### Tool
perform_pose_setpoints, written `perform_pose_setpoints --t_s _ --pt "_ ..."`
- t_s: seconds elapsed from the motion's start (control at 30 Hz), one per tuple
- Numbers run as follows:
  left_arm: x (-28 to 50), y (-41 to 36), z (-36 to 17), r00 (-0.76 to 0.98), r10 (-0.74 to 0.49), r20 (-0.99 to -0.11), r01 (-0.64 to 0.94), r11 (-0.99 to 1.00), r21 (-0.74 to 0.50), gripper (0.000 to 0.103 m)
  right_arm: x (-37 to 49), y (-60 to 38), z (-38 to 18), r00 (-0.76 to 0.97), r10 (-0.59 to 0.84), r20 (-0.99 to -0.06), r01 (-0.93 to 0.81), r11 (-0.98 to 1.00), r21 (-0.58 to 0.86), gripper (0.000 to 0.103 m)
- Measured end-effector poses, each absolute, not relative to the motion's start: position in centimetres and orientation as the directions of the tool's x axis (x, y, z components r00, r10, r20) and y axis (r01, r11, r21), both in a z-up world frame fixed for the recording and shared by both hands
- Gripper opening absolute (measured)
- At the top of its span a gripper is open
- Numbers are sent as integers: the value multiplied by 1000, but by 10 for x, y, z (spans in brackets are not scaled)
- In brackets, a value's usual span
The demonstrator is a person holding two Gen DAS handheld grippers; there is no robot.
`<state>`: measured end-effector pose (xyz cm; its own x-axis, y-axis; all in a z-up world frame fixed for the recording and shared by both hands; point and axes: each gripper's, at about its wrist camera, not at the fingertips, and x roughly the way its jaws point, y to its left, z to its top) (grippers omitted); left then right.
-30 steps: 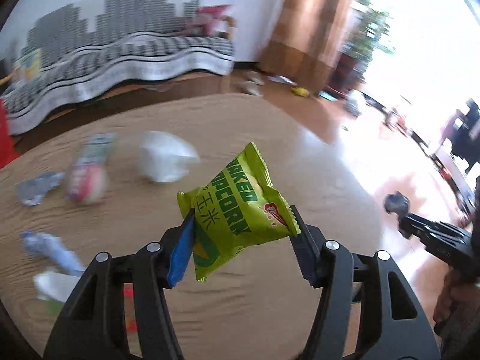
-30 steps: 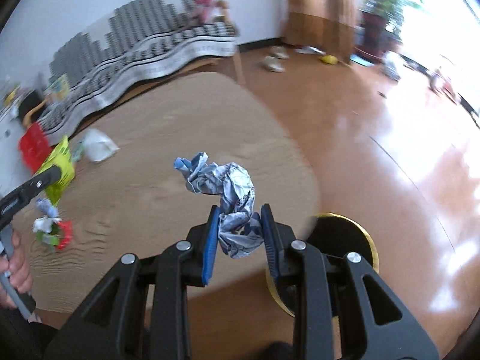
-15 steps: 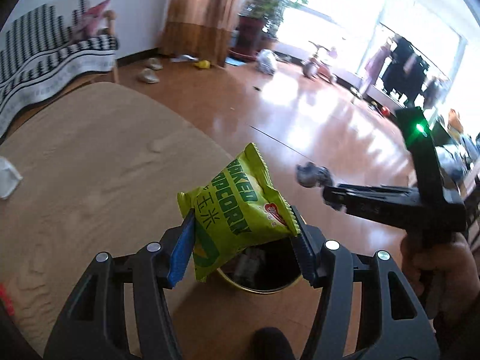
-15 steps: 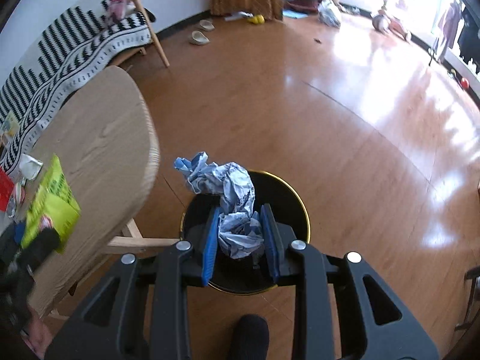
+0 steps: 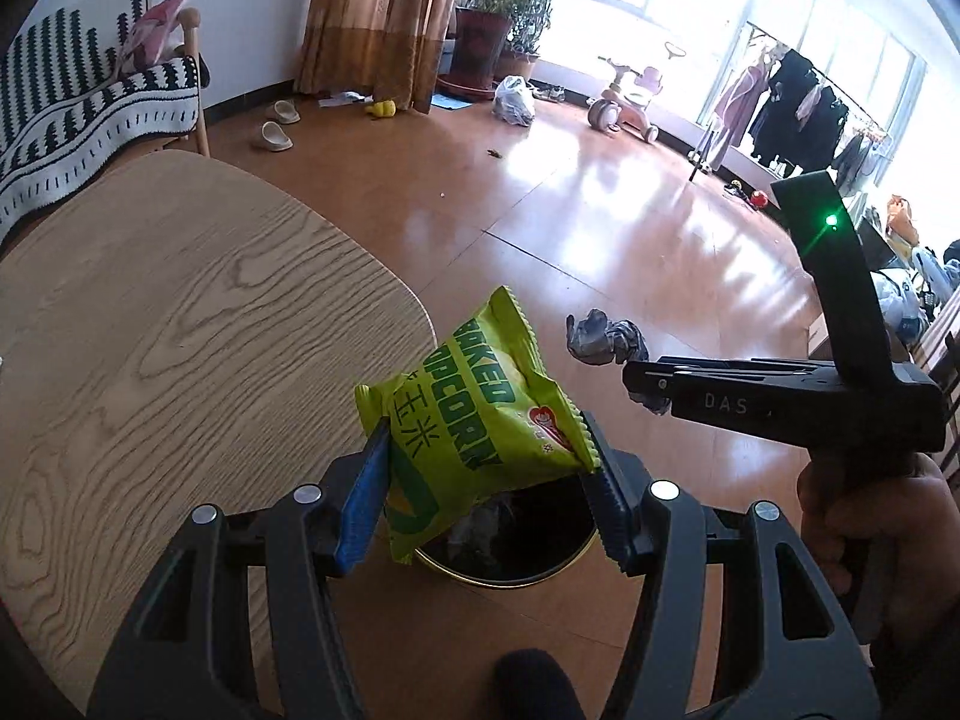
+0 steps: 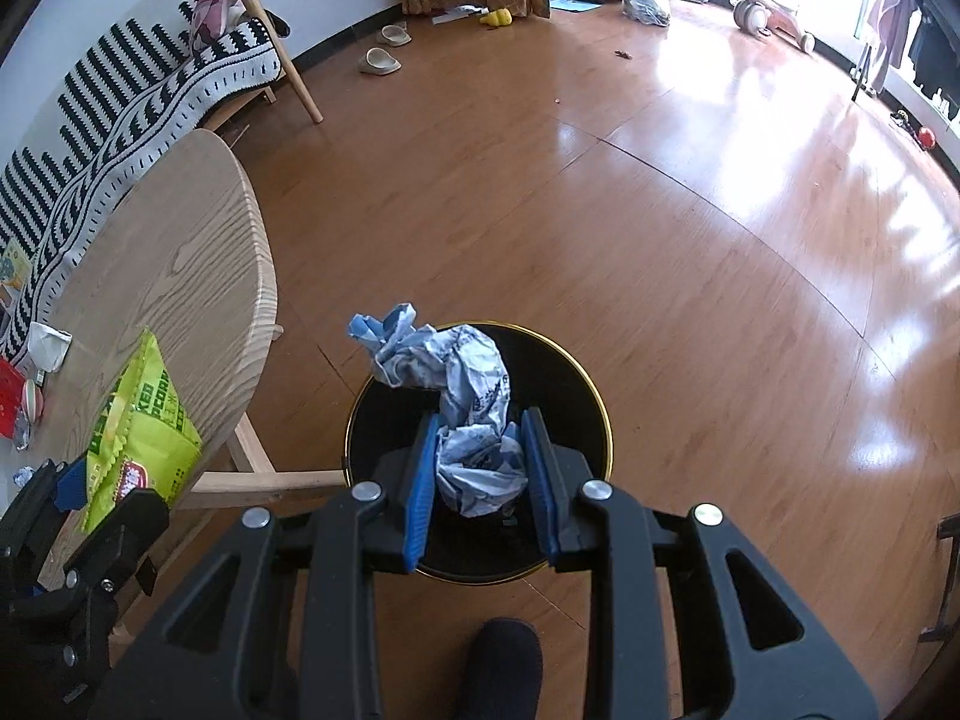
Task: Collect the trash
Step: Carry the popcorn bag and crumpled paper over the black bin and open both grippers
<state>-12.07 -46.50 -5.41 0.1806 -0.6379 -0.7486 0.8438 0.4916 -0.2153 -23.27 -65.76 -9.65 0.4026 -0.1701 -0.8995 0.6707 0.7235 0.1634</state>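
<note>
Two pieces of trash are in your grips. Your left gripper has its jaws clamped on the green popcorn bag, which sticks up and forward past the blue pads. Below and just beyond those jaws sits the black bin, partly hidden by the bag, next to the wooden table. Your right gripper has its jaws pressed on a crumpled blue-and-white wrapper; the wad rises above the fingertips and leans to their left. Directly beneath these jaws the bin's gold rim circles the dark opening. Your right hand holds the handle off to the right of the left jaws
</note>
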Motion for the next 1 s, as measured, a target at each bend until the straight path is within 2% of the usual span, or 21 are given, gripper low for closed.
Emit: perform_pose_setpoints --t_s 0.1,0.2,1.0 --pt "-123 -463 -54 182 -638 -748 844 492 -213 58 -235 -660 -96 409 -169 -897 671 721 170 31" --pt "-123 -463 -54 182 -637 -749 844 492 -213 58 -235 -660 -95 414 -174 -894 673 719 172 67" --pt "-137 -505 -76 76 -666 -742 873 403 -273 59 -265 -690 -66 442 -332 -833 793 579 190 77"
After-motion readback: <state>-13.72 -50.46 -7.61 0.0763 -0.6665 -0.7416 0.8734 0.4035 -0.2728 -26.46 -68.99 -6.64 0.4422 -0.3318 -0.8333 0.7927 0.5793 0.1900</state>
